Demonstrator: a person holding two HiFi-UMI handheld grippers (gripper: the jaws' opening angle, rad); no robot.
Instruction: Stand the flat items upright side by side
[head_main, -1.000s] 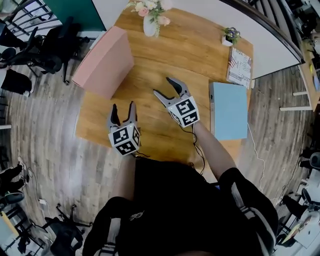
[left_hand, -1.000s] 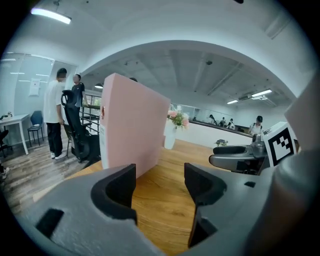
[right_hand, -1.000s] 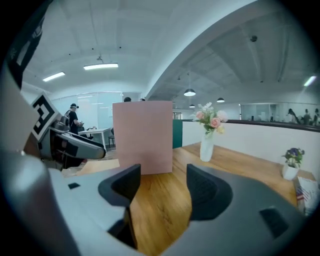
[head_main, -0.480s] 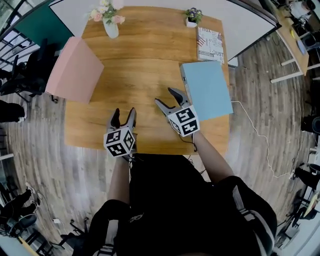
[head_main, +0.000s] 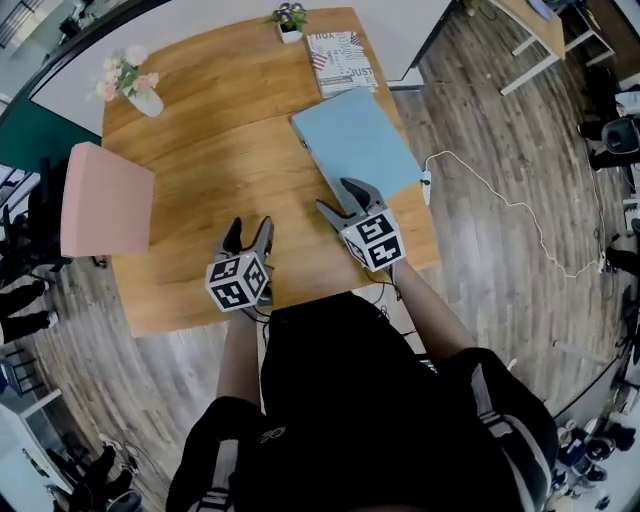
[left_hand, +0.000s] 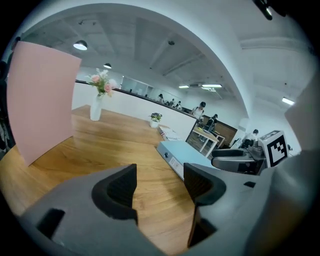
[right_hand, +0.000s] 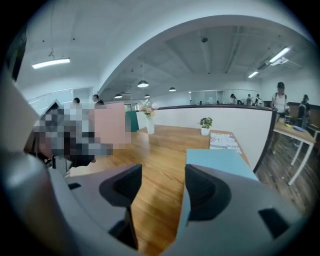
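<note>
A light blue binder (head_main: 355, 140) lies flat on the right part of the wooden table (head_main: 200, 170). A patterned book (head_main: 340, 62) lies flat beyond it at the far edge. A pink folder (head_main: 105, 212) stands upright at the table's left edge, tall in the left gripper view (left_hand: 42, 100). My right gripper (head_main: 340, 197) is open and empty, its right fingertip at the binder's near corner; the binder (right_hand: 220, 160) shows just right of the jaws. My left gripper (head_main: 247, 235) hangs open over bare wood near the front edge, nothing between its fingers.
A vase of flowers (head_main: 135, 88) stands at the far left of the table and a small potted plant (head_main: 290, 18) at the far edge beside the book. A white cable (head_main: 500, 200) trails over the floor to the right of the table.
The head view has swung, so the table now sits further left and turned. Both grippers stay open near the front edge; the right one has come up against the blue binder's near corner.
</note>
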